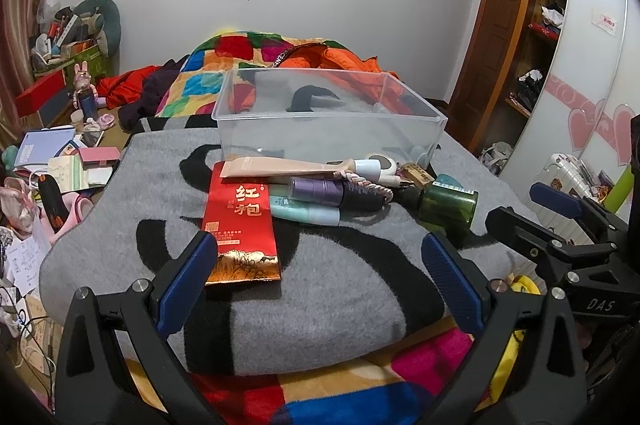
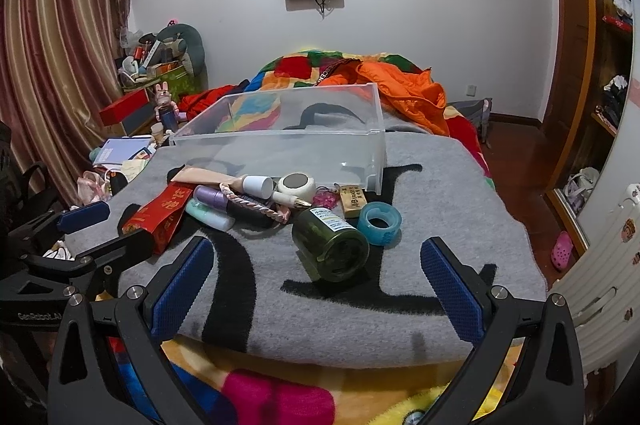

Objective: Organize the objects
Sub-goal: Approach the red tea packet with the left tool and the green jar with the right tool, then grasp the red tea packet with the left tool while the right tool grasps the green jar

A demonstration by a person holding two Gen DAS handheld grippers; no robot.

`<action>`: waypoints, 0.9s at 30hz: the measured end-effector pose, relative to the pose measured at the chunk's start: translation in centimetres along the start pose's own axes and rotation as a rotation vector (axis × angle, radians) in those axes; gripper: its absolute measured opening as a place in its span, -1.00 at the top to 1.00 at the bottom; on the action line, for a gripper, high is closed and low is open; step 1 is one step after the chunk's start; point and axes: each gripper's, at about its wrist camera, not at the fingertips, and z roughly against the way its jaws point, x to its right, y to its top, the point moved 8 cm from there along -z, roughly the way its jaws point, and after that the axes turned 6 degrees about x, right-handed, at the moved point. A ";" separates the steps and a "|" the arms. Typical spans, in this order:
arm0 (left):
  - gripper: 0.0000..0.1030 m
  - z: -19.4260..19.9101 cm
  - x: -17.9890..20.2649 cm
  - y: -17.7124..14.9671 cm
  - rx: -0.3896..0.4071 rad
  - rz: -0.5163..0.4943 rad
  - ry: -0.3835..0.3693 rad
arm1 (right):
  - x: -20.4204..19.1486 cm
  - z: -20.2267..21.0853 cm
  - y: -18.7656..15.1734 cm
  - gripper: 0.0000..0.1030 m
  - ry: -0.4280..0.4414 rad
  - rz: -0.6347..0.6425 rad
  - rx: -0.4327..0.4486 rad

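1. My left gripper point(image 1: 316, 267): jaws spread wide, holding nothing, over the grey blanket point(image 1: 340, 289), near the red packet point(image 1: 240, 225).
2. My right gripper point(image 2: 316, 277): jaws likewise apart, empty, just short of the green jar point(image 2: 330, 245) lying on its side.
3. Clear plastic bin point(image 1: 328, 117): upright on the blanket, behind the pile.
4. Pile: beige tube point(image 1: 280, 167), purple bottle point(image 1: 320, 189), mint tube point(image 1: 308, 212), braided band point(image 2: 256, 205), blue tape roll point(image 2: 379, 223) beside the jar.

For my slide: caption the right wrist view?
Open right gripper facing green bottle, tape roll, empty clear bin.
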 end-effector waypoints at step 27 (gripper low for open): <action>-1.00 -3.3 -4.1 -0.1 -0.083 0.047 0.082 | 1.7 -3.5 -0.4 -1.00 0.025 -0.033 -0.066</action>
